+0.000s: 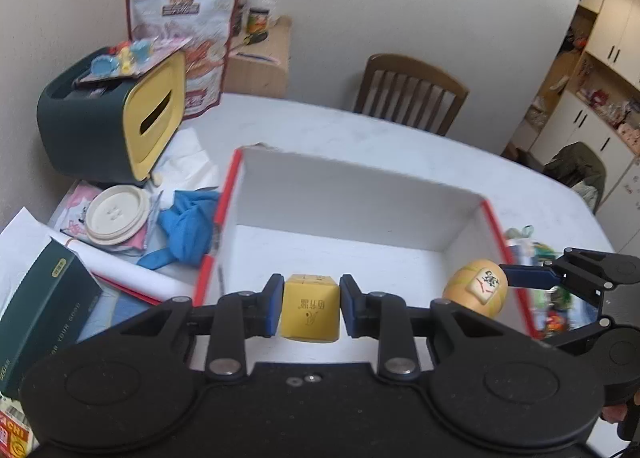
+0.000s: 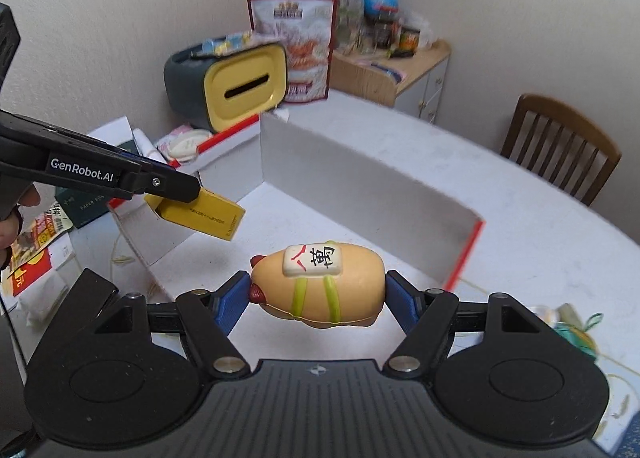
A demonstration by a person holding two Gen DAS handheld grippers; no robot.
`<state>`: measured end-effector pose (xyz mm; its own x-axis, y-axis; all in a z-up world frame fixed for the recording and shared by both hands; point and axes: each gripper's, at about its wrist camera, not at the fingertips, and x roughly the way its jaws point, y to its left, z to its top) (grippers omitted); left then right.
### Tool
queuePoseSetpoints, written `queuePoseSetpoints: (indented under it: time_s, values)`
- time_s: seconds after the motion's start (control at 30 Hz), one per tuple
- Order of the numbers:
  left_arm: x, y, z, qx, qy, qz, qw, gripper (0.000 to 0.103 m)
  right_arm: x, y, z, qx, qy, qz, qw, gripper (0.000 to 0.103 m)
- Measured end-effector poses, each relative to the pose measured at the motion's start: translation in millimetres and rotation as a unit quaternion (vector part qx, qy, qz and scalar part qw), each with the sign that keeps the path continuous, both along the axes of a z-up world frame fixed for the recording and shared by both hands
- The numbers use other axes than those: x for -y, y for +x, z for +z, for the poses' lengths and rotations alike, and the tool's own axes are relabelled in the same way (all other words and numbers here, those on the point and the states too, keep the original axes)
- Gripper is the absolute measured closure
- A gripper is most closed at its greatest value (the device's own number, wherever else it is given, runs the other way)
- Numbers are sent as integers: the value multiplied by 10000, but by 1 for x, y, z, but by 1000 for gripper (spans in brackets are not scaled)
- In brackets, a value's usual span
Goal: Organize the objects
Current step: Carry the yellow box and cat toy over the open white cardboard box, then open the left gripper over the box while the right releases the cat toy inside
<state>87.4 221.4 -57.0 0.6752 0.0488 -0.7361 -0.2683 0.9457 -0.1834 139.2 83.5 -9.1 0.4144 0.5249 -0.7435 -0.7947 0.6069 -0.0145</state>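
Box (image 1: 360, 194), white with red edges, sat open on the table (image 1: 400, 134); left gripper (image 1: 308, 306) pinched a yellow carton (image 1: 310, 308) over it, right gripper (image 2: 318, 294) pinched a bun toy (image 2: 320, 286). Best: lower each near the floor, apart, then release.

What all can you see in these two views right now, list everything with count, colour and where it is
yellow box: one, yellow, held over the tray
hot dog toy: one, tan, held over the tray
tray: one, white with red edges, on the table
table: one, white
tissue holder: one, dark green and yellow, far left
snack bag: one, red and white, by the wall
blue cloth: one, left of tray
chair: one, brown, behind table
left gripper: black, blue fingers
right gripper: black, blue fingers
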Motion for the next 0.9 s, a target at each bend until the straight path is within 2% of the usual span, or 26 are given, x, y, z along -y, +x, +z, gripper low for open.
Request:
queuePoseSetpoints:
  time_s: [0.43, 0.7, 0.9]
  values:
    - [-5, 36, -32, -408, 98, -211, 9989, 75, -61, 28, -57, -575, -743, 198, 9954, 30]
    - [1, 46, -42, -733, 10, -476, 9962, 75, -66, 41, -64, -1155, -988, 122, 9883, 30]
    - [4, 46, -43, -1053, -18, -642, 9924, 74, -70, 42, -68, -1291, -1229, 170, 9838, 29]
